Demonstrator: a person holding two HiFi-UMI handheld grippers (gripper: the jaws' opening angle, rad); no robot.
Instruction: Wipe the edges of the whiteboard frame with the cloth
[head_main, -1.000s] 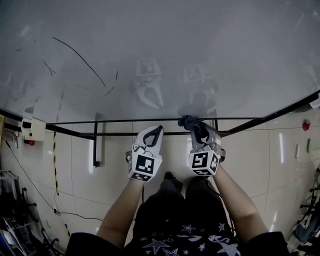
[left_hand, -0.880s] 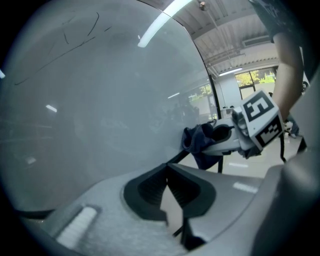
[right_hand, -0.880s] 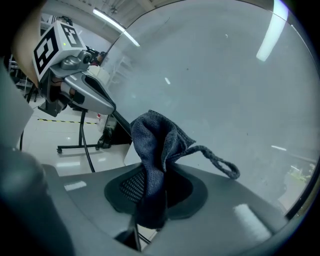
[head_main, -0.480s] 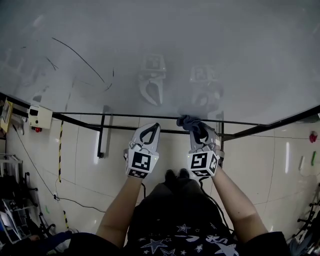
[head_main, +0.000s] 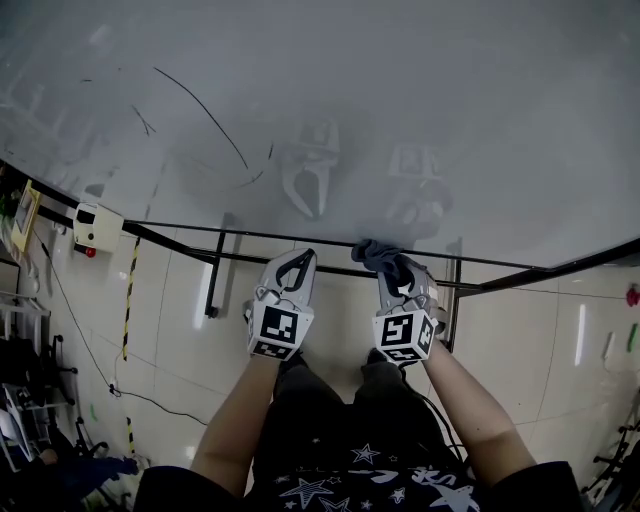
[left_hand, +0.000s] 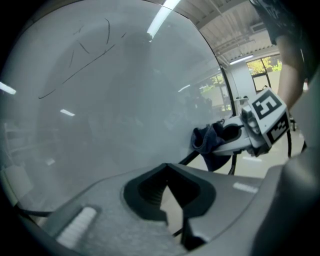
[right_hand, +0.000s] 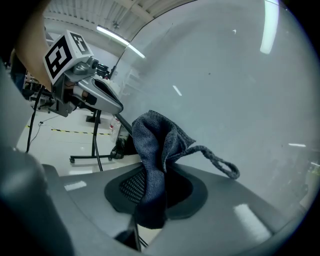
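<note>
Cloth (head_main: 370, 250) farther left, inside right gripper (head_main: 390, 266)

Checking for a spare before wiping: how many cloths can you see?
1. The dark blue-grey woven cloth is clamped in the right gripper, at the lower edge of the glossy whiteboard. The left gripper is shut and holds none. Others may lie out of view.

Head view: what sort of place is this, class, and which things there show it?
Probably a lab or workshop hall rather than a classroom: a large whiteboard stands on a black stand, and the glossy tiled floor under it is marked with yellow-and-black tape.
</note>
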